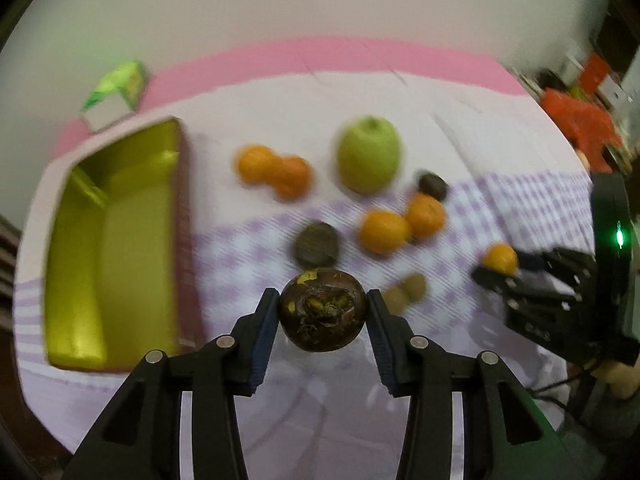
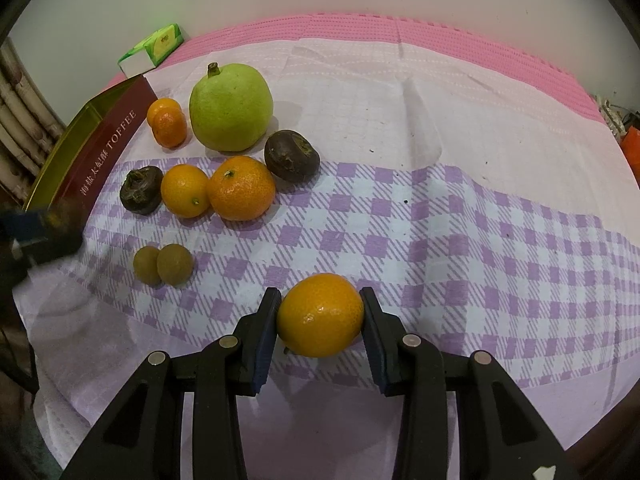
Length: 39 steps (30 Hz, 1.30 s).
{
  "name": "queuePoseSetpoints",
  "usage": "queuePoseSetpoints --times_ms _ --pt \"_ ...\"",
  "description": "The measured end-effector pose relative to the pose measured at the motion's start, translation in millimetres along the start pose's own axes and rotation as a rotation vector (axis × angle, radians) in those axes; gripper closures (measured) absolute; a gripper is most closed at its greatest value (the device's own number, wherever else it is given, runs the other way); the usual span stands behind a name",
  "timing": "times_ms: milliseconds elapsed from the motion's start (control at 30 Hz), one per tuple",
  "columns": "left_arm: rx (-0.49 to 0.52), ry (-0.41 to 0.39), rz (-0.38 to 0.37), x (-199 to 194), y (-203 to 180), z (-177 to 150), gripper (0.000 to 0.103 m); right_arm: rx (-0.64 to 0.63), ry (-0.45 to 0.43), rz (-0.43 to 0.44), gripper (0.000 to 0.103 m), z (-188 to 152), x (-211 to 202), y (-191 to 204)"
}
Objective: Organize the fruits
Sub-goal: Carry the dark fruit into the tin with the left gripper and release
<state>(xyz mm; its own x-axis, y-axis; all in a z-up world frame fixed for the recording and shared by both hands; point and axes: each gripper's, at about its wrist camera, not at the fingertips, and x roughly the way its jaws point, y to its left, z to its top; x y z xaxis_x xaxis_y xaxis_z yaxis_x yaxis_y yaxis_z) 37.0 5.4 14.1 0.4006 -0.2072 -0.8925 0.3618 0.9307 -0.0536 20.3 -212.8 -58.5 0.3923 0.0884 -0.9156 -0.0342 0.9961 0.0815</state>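
Jaws of the left gripper (image 1: pixel 323 312) clamp a dark brown fruit (image 1: pixel 322 309) above the blurred checked cloth (image 1: pixel 248 248), the right gripper (image 2: pixel 320 316) pinches a kumquat (image 2: pixel 320 314), and the gold-lined toffee box (image 2: pixel 100 136) is cut off.

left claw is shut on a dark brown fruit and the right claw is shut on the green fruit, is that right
Not quite. The left claw does grip a dark brown fruit, but the right claw is shut on an orange, as the right wrist view shows. The green fruit sits on the cloth farther back, untouched.
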Motion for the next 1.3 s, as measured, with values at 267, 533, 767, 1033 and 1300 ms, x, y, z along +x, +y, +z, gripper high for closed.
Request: queuePoseSetpoints --times_ms 267,533,767,1033,1300 --pt "-0.140 -0.020 0.175 -1 91 13 0.058 -0.007 -0.002 -0.014 0.066 0 1 2" --pt "-0.259 0.050 0.243 24 154 3 0.058 -0.012 0.000 -0.030 0.066 1 2 3" --pt "-0.287 0.105 0.243 37 170 -9 0.058 -0.011 0.000 -0.031 0.066 2 2 4" --pt "-0.295 0.152 0.252 51 167 -11 0.058 -0.015 0.004 -0.032 0.066 2 2 5" --pt "-0.287 0.165 0.269 59 160 -14 0.058 -0.036 -0.012 -0.034 0.066 9 -7 9"
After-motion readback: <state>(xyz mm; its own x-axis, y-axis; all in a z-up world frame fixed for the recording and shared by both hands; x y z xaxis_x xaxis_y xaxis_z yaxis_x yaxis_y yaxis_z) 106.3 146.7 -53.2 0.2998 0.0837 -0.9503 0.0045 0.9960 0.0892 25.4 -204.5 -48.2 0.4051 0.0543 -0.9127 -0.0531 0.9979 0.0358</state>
